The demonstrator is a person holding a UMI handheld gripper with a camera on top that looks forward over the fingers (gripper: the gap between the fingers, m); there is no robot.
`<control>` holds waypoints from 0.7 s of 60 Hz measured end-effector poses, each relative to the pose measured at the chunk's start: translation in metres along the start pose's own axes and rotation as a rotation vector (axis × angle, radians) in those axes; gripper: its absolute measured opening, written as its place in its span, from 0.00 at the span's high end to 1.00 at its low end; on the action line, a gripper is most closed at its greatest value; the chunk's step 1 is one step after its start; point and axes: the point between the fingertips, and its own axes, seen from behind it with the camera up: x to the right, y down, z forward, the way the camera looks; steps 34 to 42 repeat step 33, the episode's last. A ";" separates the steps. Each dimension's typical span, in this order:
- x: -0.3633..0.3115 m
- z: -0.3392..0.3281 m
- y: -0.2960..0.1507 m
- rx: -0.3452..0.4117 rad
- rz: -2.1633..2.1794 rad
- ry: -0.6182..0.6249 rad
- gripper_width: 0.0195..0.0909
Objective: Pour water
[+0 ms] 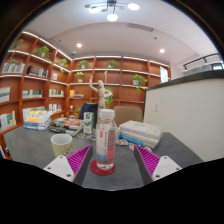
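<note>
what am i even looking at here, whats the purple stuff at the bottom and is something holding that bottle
This is a single picture from a wide-angle camera mounted on a hand-held gripper, a two-finger tool that a person carries; there is no robot arm. The camera looks forward along the two fingers, and the purple patches are the pads on their inner faces. A clear plastic bottle stands upright between the fingers on a red coaster on the grey table. There seems to be a gap at each side, so the fingers are open around it, not squeezing it. A pale cup sits to the left, a box to the right, and shelves with books and plants line the room behind.
</note>
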 end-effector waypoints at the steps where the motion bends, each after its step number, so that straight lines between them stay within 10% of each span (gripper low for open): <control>1: 0.002 -0.005 -0.001 -0.001 0.004 0.013 0.05; 42: 0.009 -0.069 -0.006 -0.001 0.073 0.044 0.07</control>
